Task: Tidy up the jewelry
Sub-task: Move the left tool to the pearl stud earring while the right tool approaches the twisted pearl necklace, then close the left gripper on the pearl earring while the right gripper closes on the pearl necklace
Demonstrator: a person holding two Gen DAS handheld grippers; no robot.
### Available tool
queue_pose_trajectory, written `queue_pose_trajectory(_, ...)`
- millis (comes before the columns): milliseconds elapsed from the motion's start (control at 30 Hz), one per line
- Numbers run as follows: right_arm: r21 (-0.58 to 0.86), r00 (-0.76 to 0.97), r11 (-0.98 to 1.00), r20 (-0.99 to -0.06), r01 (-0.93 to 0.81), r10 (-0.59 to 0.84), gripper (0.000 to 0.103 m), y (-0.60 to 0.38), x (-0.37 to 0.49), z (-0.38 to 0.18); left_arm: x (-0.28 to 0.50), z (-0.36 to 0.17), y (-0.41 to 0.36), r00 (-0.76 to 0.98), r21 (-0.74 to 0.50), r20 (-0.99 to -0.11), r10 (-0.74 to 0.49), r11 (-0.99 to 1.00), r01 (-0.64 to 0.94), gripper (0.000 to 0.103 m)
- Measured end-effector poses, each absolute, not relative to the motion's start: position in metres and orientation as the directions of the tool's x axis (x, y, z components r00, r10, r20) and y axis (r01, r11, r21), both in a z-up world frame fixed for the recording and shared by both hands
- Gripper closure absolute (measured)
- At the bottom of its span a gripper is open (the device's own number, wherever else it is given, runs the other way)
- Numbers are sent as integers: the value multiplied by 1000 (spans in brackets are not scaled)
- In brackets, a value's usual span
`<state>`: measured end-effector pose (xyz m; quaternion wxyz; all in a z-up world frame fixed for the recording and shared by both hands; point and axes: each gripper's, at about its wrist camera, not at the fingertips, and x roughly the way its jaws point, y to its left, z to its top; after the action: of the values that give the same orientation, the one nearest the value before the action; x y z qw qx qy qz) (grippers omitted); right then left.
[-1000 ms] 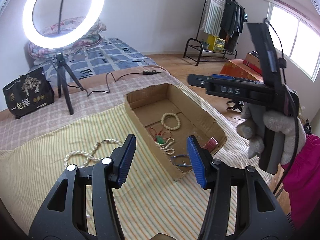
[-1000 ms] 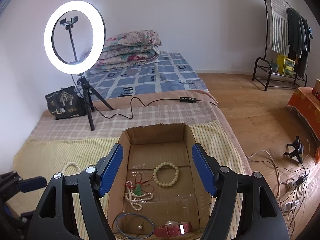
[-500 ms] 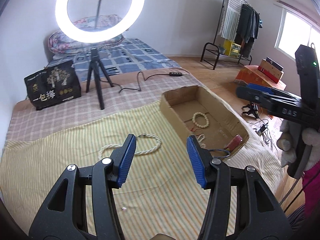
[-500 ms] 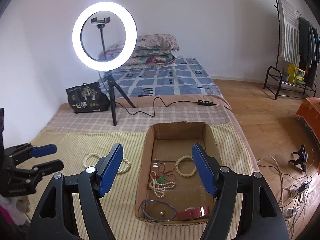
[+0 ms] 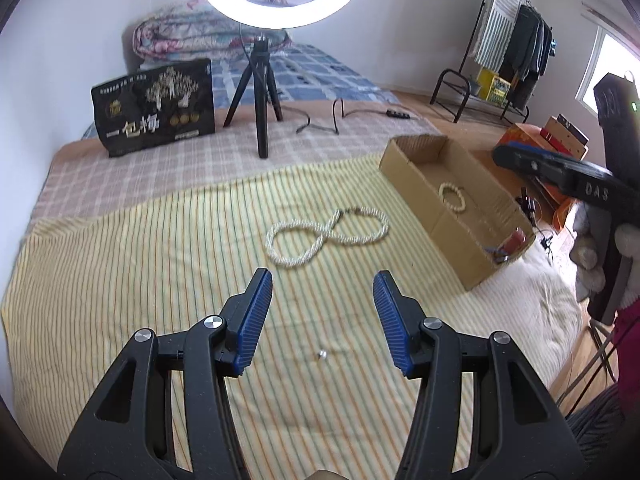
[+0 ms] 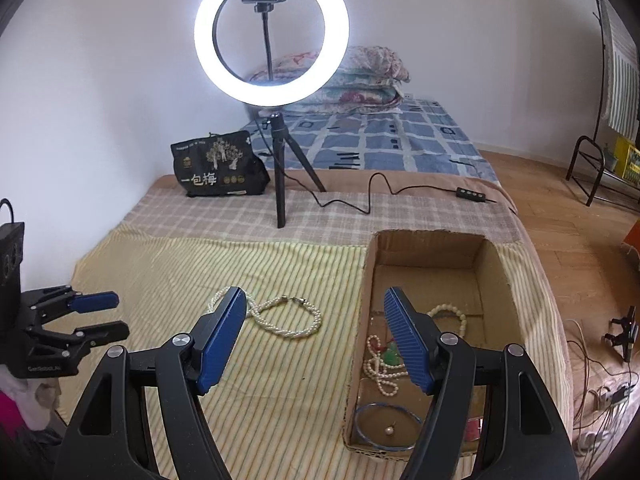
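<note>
Each tool had matte black, slightly speckled plastic arms with triangular cut-outs, joined by round silver screws. The left tool (image 5: 323, 318) carried two blue ribbed pads on the inner faces of its fingers (image 5: 253, 320), and the right tool (image 6: 316, 340) matched it in shape and colour. Seen from the left wrist, the right tool's side bore pale raised letters reading "DAS", and a small green light glowed on a black block above it. The right hand (image 5: 628, 264) wore a fuzzy off-white glove beside a magenta sleeve (image 5: 630, 344).
</note>
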<state>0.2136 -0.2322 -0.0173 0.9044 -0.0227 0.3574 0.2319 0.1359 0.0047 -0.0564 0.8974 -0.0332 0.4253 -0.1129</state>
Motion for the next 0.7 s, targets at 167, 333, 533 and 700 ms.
queue_pose_trajectory(167,109,579,865,-701,-490,416,32,-207,223,-34,127,-80,4,561,-163,-791,-243,968,189,49)
queue_pose_trajectory(333,73,536,834,-734,-547,416,32,-183,227,-51,122,-103,-4,514,-161,-820,-252,963,215,49)
queue_pose_trajectory(533,54,465,789,-783,-611,414,32,-153,233,-70,117,-121,-10,486,-149,-838,-249,961,235,49)
queue_pose_trajectory(700,28,392,765,-846,-644,361,32,-129,242,-95,119,-136,-11,457,-143,-857,-239,961,236,57)
